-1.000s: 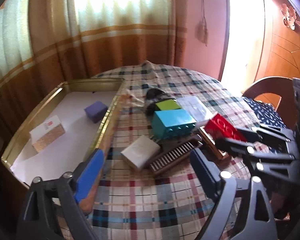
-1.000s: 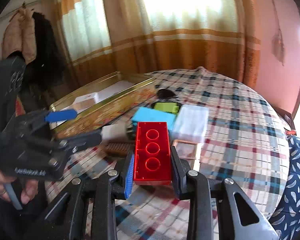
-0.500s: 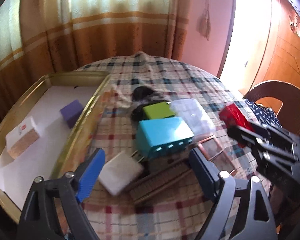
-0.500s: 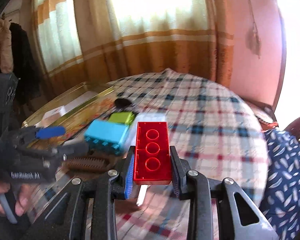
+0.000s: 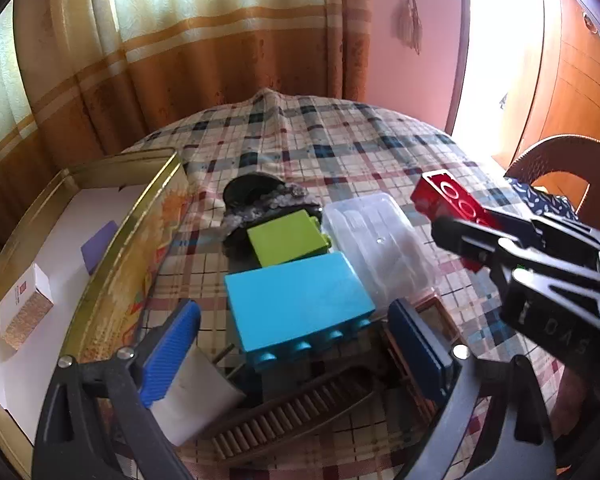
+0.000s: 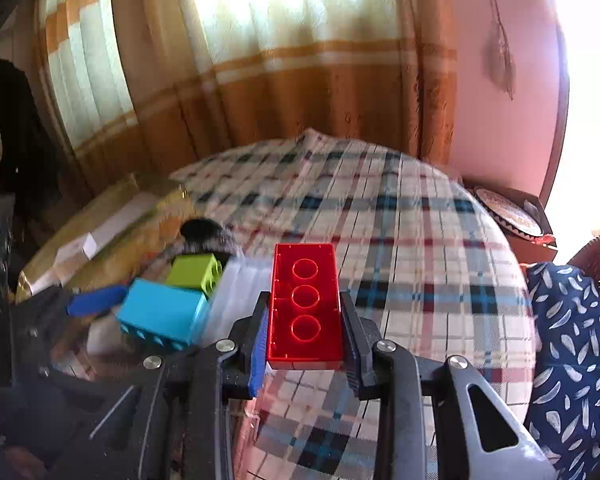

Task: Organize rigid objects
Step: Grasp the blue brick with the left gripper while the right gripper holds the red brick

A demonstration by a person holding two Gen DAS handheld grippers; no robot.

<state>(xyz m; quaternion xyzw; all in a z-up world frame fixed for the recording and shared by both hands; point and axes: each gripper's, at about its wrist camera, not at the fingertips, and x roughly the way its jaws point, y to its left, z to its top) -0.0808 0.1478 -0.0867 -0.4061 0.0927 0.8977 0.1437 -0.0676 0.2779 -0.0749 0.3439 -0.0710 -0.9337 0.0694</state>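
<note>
Three plastic bricks: long red brick (image 6: 306,304) clamped in right gripper (image 6: 306,336) above the checked tablecloth (image 6: 400,240), blue brick (image 5: 296,300) between opening left gripper (image 5: 296,344) fingers, unpinched, green brick (image 5: 286,240) behind; gold tin tray (image 5: 148,216) cut off left.

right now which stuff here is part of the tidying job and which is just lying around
Job:
- red brick, held in right gripper
- blue brick
- green brick
- clear plastic box
- gold tin tray

Lying about:
- plaid tablecloth
- curtain
- wicker chair
</note>
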